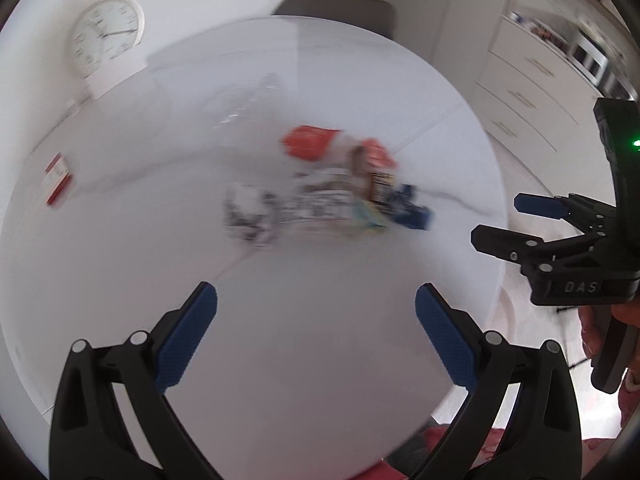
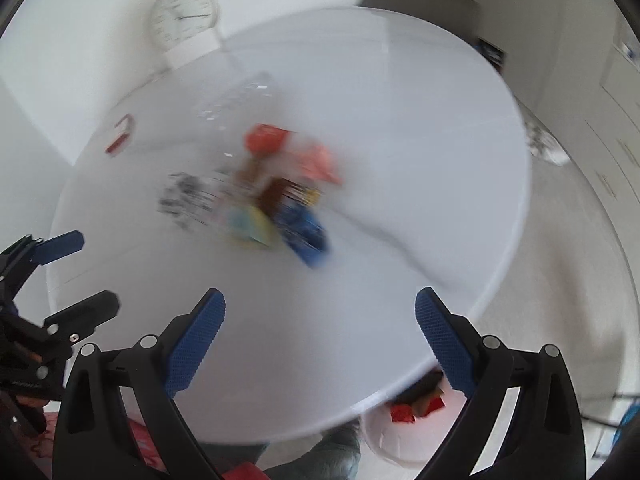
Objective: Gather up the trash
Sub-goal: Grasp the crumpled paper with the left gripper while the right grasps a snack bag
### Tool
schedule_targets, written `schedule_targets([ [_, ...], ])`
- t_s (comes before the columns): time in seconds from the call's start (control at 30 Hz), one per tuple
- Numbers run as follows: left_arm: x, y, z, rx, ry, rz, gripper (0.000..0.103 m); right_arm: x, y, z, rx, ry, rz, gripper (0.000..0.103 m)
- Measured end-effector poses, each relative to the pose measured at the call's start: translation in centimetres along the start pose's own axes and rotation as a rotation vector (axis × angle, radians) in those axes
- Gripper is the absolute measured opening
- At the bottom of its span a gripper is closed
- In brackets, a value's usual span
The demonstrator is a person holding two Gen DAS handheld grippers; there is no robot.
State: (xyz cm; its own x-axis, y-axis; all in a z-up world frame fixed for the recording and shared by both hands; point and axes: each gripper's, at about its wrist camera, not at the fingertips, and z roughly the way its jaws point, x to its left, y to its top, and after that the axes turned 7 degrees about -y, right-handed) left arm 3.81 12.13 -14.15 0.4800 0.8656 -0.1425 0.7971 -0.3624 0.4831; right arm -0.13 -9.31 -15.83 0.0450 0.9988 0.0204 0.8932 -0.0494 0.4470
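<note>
A blurred heap of trash lies mid-table: an orange wrapper [image 1: 308,142], a crumpled black-and-white paper [image 1: 250,212], a yellow-green packet [image 1: 366,218] and a blue wrapper [image 1: 412,210]. The same heap shows in the right wrist view, with the orange wrapper [image 2: 266,138] and the blue wrapper [image 2: 304,232]. My left gripper [image 1: 316,312] is open and empty above the near table. My right gripper [image 2: 320,312] is open and empty, and it also shows in the left wrist view [image 1: 500,220]. A white bin [image 2: 404,432] with red wrappers inside stands under the table edge.
A round white table [image 1: 120,280] holds a small red-and-white pack [image 1: 58,178] at its far left. A white clock [image 1: 106,32] leans at the wall. A grey chair [image 1: 340,10] stands behind the table, and white drawers [image 1: 528,92] are at the right.
</note>
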Motion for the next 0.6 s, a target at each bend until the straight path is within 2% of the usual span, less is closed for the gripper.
schedule_targets([
  [0.13, 3.8, 0.3, -0.1, -0.016, 0.002, -0.055, 0.095, 2.9, 3.4, 1.7, 0.014, 0.056, -0.026, 0.095],
  [0.23, 6.1, 0.5, 0.0, -0.029, -0.009, -0.093, 0.095, 3.5, 5.3, 4.0, 0.056, 0.079, 0.047, 0.095],
  [0.33, 7.5, 0.7, 0.0, -0.045, -0.016, -0.104, 0.095, 3.8, 6.5, 6.1, 0.103, 0.112, 0.133, 0.083],
  [0.47, 9.1, 1.4, 1.0, -0.048, -0.033, -0.108, 0.095, 4.5, 6.9, 8.3, 0.158, 0.067, 0.191, 0.071],
  [0.57, 9.8, 1.9, 2.1, -0.042, -0.056, -0.119, 0.095, 4.4, 6.7, 9.3, 0.195, 0.108, 0.25, 0.066],
  [0.6, 10.0, 2.1, 2.5, -0.039, -0.069, -0.122, 0.095, 4.3, 6.7, 9.5, 0.201, 0.126, 0.265, 0.059],
])
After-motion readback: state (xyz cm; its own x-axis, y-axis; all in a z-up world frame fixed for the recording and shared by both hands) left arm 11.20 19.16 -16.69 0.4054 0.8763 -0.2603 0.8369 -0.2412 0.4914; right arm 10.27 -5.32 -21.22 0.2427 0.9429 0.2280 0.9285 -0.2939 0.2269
